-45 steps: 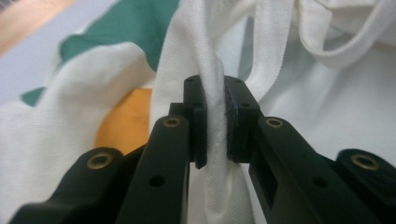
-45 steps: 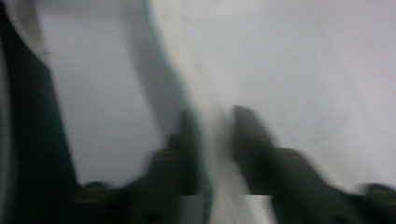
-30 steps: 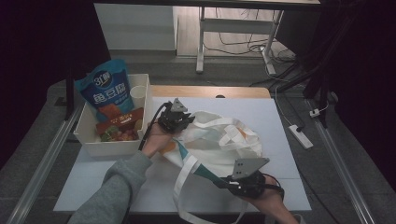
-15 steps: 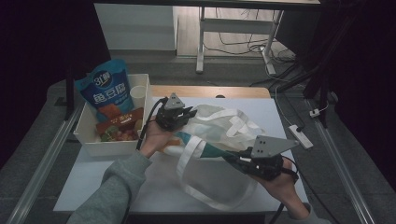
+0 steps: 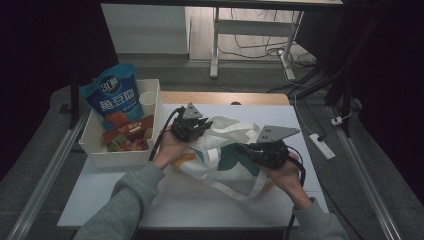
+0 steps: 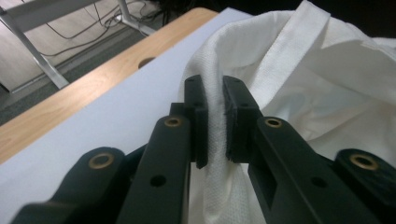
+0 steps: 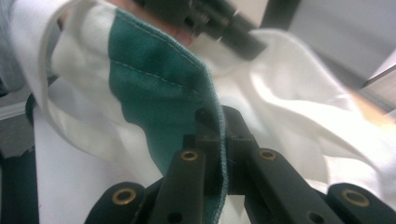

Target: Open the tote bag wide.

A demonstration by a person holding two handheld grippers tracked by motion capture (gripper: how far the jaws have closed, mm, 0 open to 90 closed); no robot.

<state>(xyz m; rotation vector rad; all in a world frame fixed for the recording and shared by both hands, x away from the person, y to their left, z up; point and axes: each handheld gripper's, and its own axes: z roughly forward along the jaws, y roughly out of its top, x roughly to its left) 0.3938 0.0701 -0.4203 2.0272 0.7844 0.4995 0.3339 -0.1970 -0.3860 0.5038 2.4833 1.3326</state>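
Grippers clamped on tote bag (image 5: 225,160) at frame centre: left gripper (image 6: 214,119) on white edge, right gripper (image 7: 219,140) on green-printed hem (both pinching cloth).

My tote bag (image 5: 225,155), at the centre of the high view, is white with teal-green leaf-like patches and an orange patch at its lower left; its straps are plain white. In my right gripper view the bag's fabric is deep green with pale stitching along the hem, bordered by white. My left gripper (image 6: 214,119) is black, with brass-coloured rivets, and the cloth between its pads is white with a fine dotted weave. My right gripper (image 7: 223,140) is black too, with the same brass rivets. At the left of the high view the snack bag (image 5: 116,97) is blue with white lettering and a red-orange lower panel, standing in a white box (image 5: 125,159). My sleeves (image 5: 127,200) are grey. The tabletop (image 5: 190,200) is white, with a wood-coloured strip along its upper edge.
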